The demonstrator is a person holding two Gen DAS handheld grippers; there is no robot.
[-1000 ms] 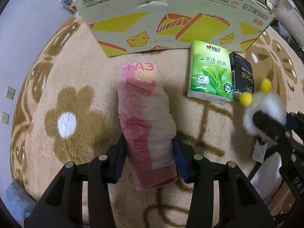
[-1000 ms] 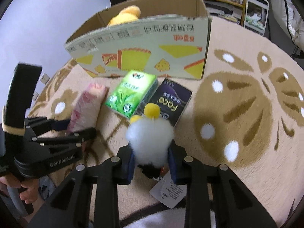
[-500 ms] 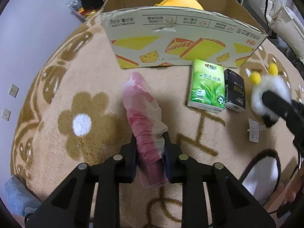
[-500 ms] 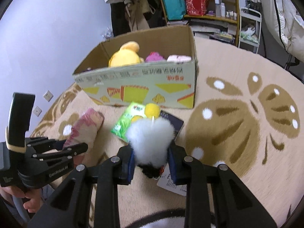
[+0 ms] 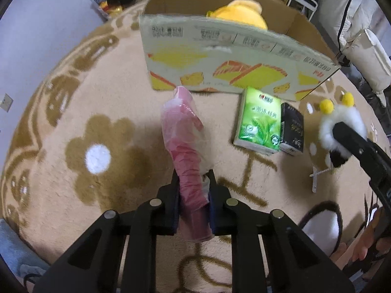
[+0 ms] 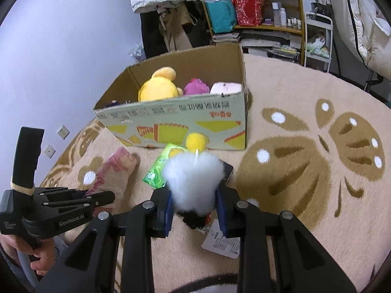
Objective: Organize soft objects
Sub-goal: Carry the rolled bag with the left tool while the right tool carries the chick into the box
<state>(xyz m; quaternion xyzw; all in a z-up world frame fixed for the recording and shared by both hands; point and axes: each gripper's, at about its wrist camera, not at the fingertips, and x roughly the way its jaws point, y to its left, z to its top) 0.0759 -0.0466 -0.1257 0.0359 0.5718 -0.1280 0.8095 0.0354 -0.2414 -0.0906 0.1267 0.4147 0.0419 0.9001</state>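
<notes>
The left gripper (image 5: pixel 194 201) is clamped tight on the lower end of a pink plastic-wrapped bundle (image 5: pixel 187 141), squeezing it narrow between the pads, and the bundle slants up and away toward the cardboard box (image 5: pixel 220 73). From the right wrist view the same bundle (image 6: pixel 114 173) hangs above the flower-patterned rug (image 6: pixel 305 171), its far end short of the box front. The right gripper (image 6: pixel 194 208) is closed on a fluffy white plush toy (image 6: pixel 193 178) with yellow pompoms on top and a dark underside; a paper tag (image 6: pixel 221 243) dangles from it beneath the fingers. In the left wrist view that toy (image 5: pixel 342 124) sits off to the right, held clear of the rug. On the rug just in front of the box lie a green tissue pack (image 5: pixel 259 122) and a black packet (image 5: pixel 292 129), side by side and touching. The box stands open at the top, and inside it I can see a yellow plush (image 6: pixel 157 88), a purple plush (image 6: pixel 196 86) and a pale pink soft item (image 6: pixel 226 88) lined up against the near wall. Behind it all stands a cluttered shelf (image 6: pixel 256 12).
</notes>
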